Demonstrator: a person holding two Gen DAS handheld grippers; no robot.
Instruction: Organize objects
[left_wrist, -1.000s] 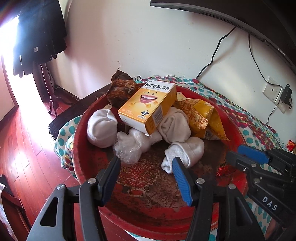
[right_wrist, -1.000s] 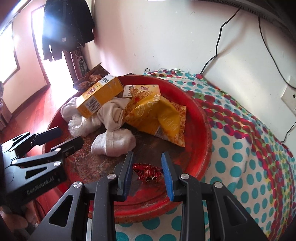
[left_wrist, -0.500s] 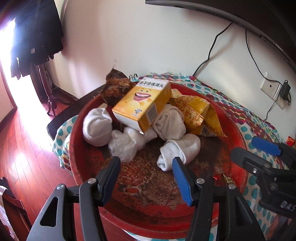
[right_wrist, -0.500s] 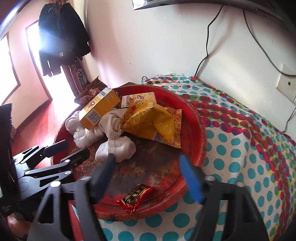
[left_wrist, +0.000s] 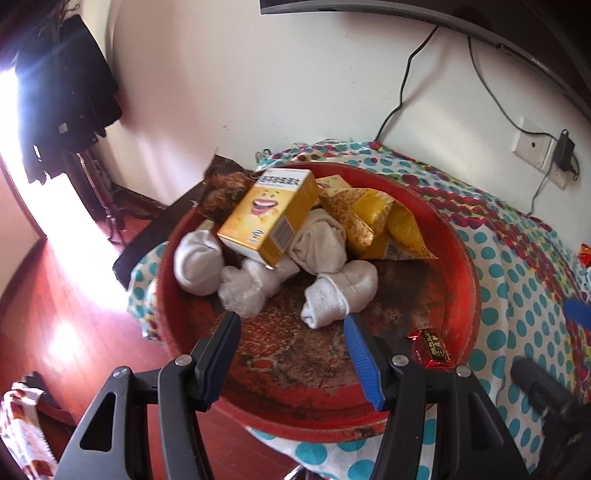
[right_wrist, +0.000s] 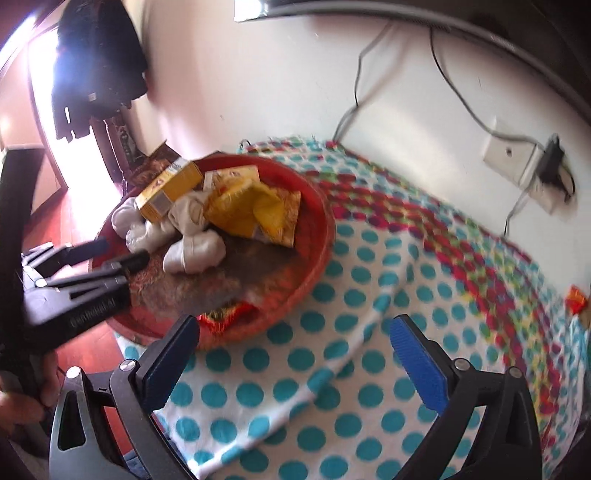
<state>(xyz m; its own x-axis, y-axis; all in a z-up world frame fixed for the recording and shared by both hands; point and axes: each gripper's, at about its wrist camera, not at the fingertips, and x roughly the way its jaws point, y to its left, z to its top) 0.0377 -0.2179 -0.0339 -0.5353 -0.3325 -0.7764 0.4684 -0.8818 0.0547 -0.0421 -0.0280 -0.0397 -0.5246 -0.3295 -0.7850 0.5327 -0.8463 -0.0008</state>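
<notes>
Nearest, in the right wrist view: right tongs (right_wrist: 295, 363) spread wide, nothing between them, jaws just opened, hanging over the dotted cloth (right_wrist: 369, 280)

Just beyond, at about 10 o'clock from them: red candy (right_wrist: 225, 315) lying free inside the near rim of the red basin (right_wrist: 321, 236), blurred here, clearer in the left wrist view as a red and black wrapper (left_wrist: 431, 349) at 5 o'clock on the basin floor

In the left wrist view: left tongs (left_wrist: 291, 360) held partly apart, empty, poised above the basin's near rim (left_wrist: 469, 288)

Further in, at basin centre: rolled white sock (left_wrist: 340, 291), then a plastic-wrapped bundle (left_wrist: 243, 290) at 9 o'clock of it

Toward 11 and 12 o'clock: two more sock rolls, a yellow box (left_wrist: 271, 218) tilted on top, yellow snack bags (left_wrist: 380, 221) at 1 o'clock, a brown packet (left_wrist: 221, 188) over the far rim

Farthest: white wall, cables, a socket (left_wrist: 533, 146) at upper right, dark clothing (left_wrist: 66, 99) hanging at upper left

Step in hand, by judgement: candy just dropped into the basin, right tongs released and clear

Next move, likely: reaching for another loose item; an orange wrapper (right_wrist: 576, 299) lies at 3 o'clock on the cloth, well apart from the basin, calling for a swing right, a descent with jaws open, then a firm close
</notes>
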